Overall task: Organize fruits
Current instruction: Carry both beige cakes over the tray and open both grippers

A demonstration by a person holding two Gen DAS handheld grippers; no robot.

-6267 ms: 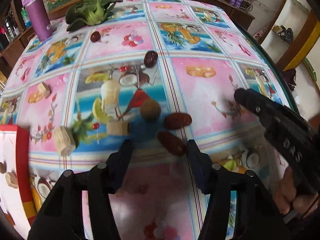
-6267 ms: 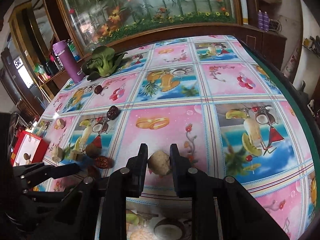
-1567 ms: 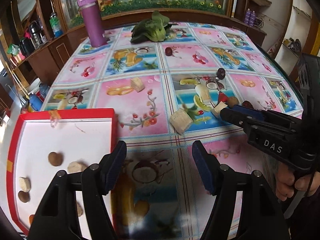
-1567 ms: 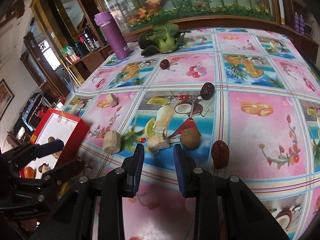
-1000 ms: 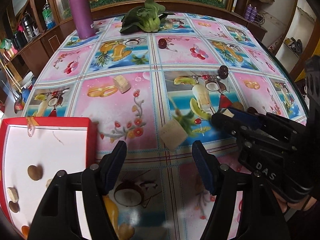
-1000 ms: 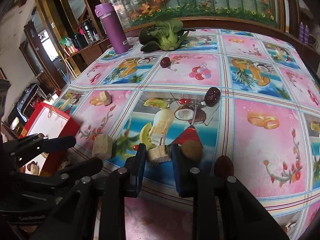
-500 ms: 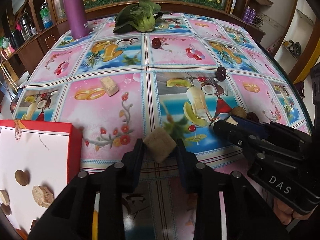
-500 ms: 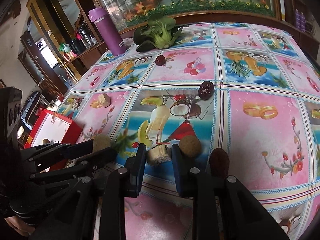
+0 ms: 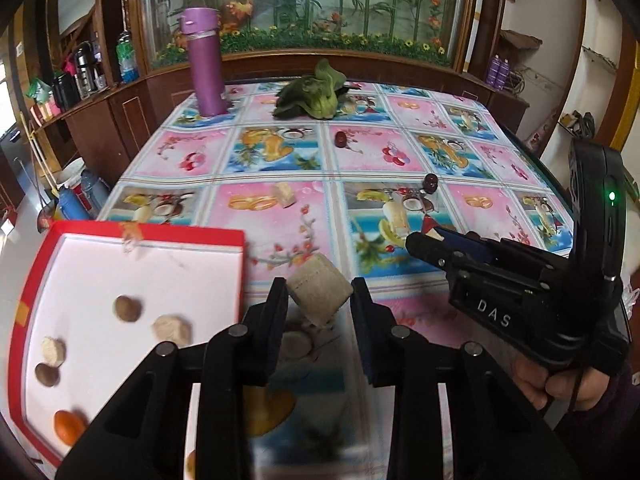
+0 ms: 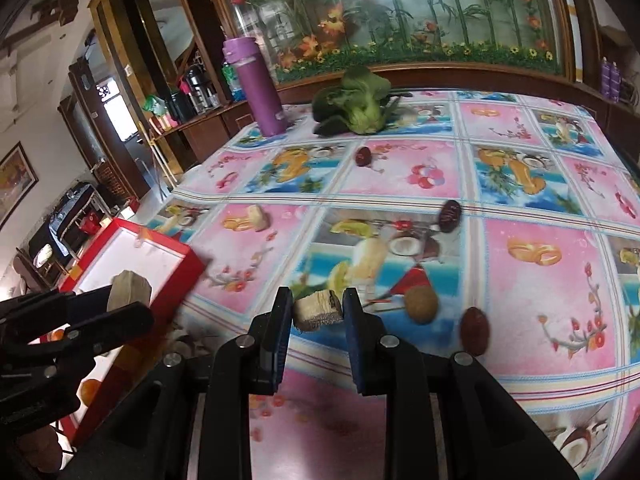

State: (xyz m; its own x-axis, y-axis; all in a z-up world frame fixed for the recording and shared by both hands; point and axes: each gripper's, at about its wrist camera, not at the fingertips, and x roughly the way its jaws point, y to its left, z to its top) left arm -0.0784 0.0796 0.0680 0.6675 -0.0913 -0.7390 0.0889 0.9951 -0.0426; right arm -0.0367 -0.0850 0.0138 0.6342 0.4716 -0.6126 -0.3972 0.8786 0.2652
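The left gripper [image 9: 319,300] has its fingers clamped on a pale cut chunk [image 9: 320,294], lifted off the surface [image 9: 280,152] just beside the red tray [image 9: 140,236], probably to drop it with the pieces already there. The right gripper [image 10: 316,312] pinches a second chunk [image 10: 318,312] low over the patterned cloth, near a brown round fruit [image 10: 421,303].

1. You can read the white letters "DAS" on the side of the black plastic body of the right gripper [image 9: 424,240], in the left wrist view.
2. You will find no other legible text, number or brand in either view.
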